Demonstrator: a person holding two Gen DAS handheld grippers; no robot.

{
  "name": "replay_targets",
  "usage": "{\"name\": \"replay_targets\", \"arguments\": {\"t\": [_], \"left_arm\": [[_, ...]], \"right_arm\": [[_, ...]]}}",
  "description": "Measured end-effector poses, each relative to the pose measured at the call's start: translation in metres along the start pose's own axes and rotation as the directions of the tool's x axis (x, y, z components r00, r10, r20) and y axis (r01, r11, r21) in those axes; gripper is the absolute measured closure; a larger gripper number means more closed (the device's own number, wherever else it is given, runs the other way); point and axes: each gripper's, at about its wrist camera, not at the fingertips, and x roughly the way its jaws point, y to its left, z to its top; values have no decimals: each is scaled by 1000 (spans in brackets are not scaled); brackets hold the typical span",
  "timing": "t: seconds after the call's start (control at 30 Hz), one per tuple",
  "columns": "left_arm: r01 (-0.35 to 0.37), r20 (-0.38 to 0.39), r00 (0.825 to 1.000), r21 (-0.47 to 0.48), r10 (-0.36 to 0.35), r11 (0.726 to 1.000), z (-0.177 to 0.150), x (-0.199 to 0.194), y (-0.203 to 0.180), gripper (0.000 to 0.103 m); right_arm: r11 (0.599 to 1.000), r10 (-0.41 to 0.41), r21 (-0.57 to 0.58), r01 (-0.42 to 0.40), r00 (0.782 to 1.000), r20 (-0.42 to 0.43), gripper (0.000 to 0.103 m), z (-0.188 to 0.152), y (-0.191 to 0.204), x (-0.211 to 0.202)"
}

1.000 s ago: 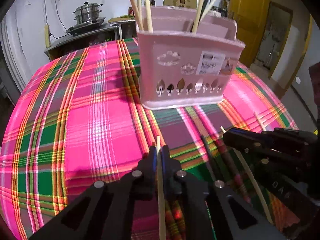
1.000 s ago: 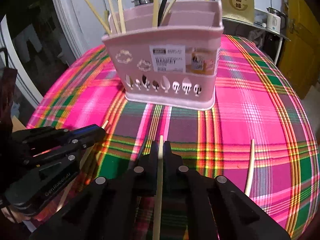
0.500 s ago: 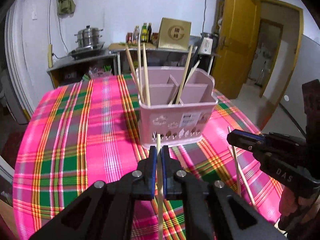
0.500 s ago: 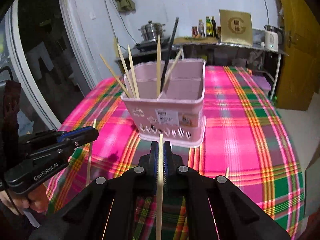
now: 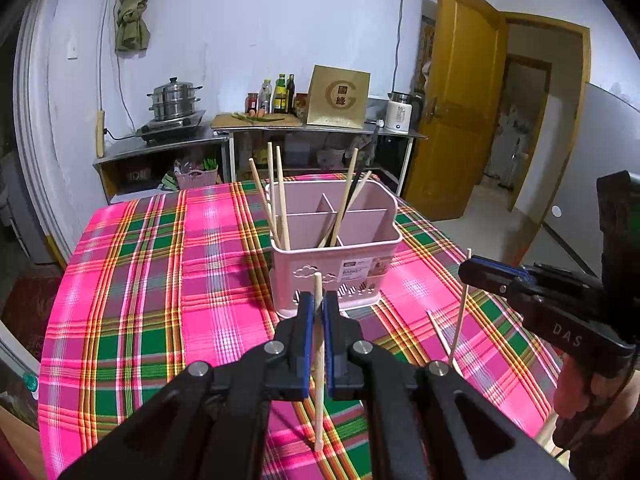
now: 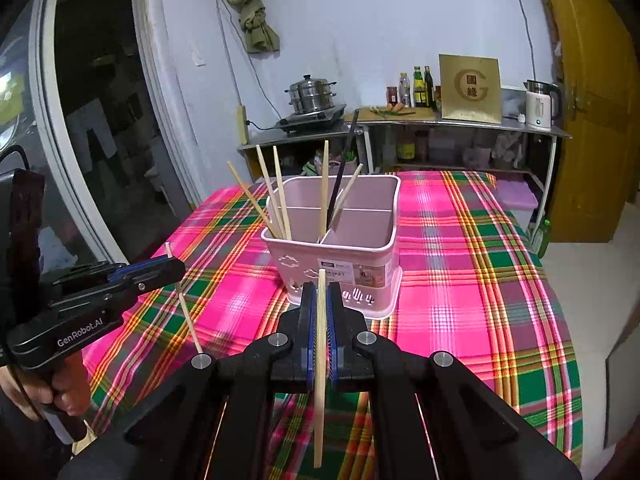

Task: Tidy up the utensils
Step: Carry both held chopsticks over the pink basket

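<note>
A pink utensil basket (image 5: 334,256) (image 6: 340,264) with dividers stands on the plaid table and holds several wooden chopsticks and a black one. My left gripper (image 5: 318,300) is shut on a wooden chopstick (image 5: 319,364), held upright above the table in front of the basket. It also shows in the right wrist view (image 6: 160,270). My right gripper (image 6: 320,292) is shut on another wooden chopstick (image 6: 319,364), also raised in front of the basket. It shows in the left wrist view (image 5: 480,274) at the right. One chopstick (image 5: 438,336) lies on the cloth.
The table carries a pink, green and yellow plaid cloth (image 5: 160,280). Behind it stands a steel counter (image 5: 168,140) with a steamer pot, bottles, a gold box and a kettle. A yellow door (image 5: 456,120) stands open at the right.
Both grippers have risen and pulled back from the table, each carrying its chopstick. The basket now looks smaller and I see into its top.
</note>
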Motion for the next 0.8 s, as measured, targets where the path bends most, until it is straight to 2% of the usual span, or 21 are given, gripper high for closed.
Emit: {"name": "replay_targets", "arguments": {"t": [0.8], "left_arm": [[9, 8, 1000, 33, -10, 999, -17, -43, -10, 98]], "right_arm": [[997, 1, -75, 2, 999, 35, 98, -14, 13, -49]]}}
